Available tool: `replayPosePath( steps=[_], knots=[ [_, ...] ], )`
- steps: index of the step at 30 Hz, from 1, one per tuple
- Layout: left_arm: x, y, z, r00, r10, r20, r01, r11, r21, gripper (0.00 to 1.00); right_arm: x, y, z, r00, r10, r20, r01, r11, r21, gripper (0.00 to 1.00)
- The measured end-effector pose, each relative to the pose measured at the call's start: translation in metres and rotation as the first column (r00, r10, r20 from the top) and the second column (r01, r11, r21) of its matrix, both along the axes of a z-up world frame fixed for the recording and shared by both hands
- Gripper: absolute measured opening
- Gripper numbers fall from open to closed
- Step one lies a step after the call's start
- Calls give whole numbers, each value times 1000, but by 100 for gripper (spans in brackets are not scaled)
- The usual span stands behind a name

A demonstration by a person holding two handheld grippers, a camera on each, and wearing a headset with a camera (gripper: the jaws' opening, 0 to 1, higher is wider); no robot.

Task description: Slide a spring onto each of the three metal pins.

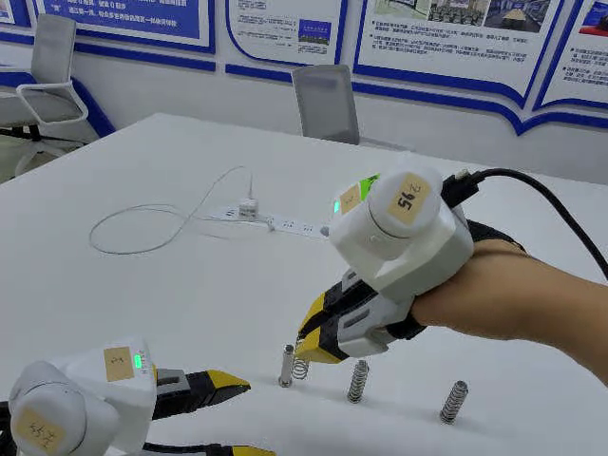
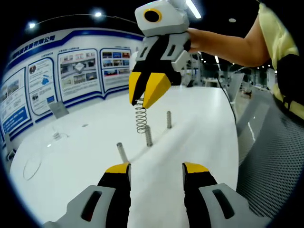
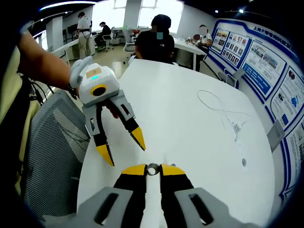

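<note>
Left hand-held gripper (image 1: pixel 258 416) sits closest to the head camera, low at the left of the white worktop (image 1: pixel 171 313). Its yellow-tipped jaws are spread apart and hold nothing. Just beyond its tips a bare metal pin (image 1: pixel 286 366) stands upright.

The right hand-held gripper (image 1: pixel 312 353), held in a person's hand (image 1: pixel 465 294), points down from the right. Its jaws are pressed together on the top coils of a loose spring (image 1: pixel 300 369). That spring hangs with its long axis upright, matching the pin. In the head view it sits just beside the bare metal pin, on the side away from the left hand-held gripper, and is not threaded over it. Whether the two touch cannot be told. In the left gripper view the spring dangles beyond the bare metal pin.

Further right along the row stand a second pin (image 1: pixel 358 380) and a third pin (image 1: pixel 454 401), each wearing a spring, so the bare one looks like the last to fill.

The right hand-held gripper is the nearer one and carries the part. The coming move likely calls for raising the spring's open lower end above the pin top, shifting it toward the left hand-held gripper until the axes line up, then lowering. A small sideways miss could catch a coil on the pin's tip.
</note>
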State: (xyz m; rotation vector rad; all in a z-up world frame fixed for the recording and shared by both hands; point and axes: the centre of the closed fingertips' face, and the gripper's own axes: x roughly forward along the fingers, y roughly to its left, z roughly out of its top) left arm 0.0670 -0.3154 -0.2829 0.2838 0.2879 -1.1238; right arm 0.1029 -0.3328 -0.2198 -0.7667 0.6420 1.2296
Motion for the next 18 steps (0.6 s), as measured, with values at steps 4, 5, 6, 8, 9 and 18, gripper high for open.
replayPosePath(
  steps=[4, 5, 6, 8, 9, 18],
  knots=[
    [0, 1, -2, 1000, 5, -5, -5, 1000, -2, 45, 11, -1, 0, 1000, -17, 14, 17, 1000, 0, 11],
    [1, 1, -2, 1000, 7, -6, -7, 1000, -3, 46, 14, -1, 1, 1000, -23, 16, 23, 1000, 3, 11],
    [1, 1, -2, 1000, 9, -7, -9, 1000, -4, 46, 16, -1, 0, 999, -27, 16, 27, 1000, 4, 11],
    [1, 1, -3, 1000, 13, -8, -13, 1000, -4, 48, 22, 0, 0, 999, -40, 18, 40, 999, 11, 11],
    [1, 2, -3, 1000, 15, -8, -15, 1000, -4, 48, 25, 0, -1, 999, -48, 19, 47, 999, 16, 11],
    [4, 5, -5, 1000, 24, -13, -24, 1000, -3, 51, 46, 3, -15, 996, -89, 23, 89, 996, 15, 11]
  ],
)
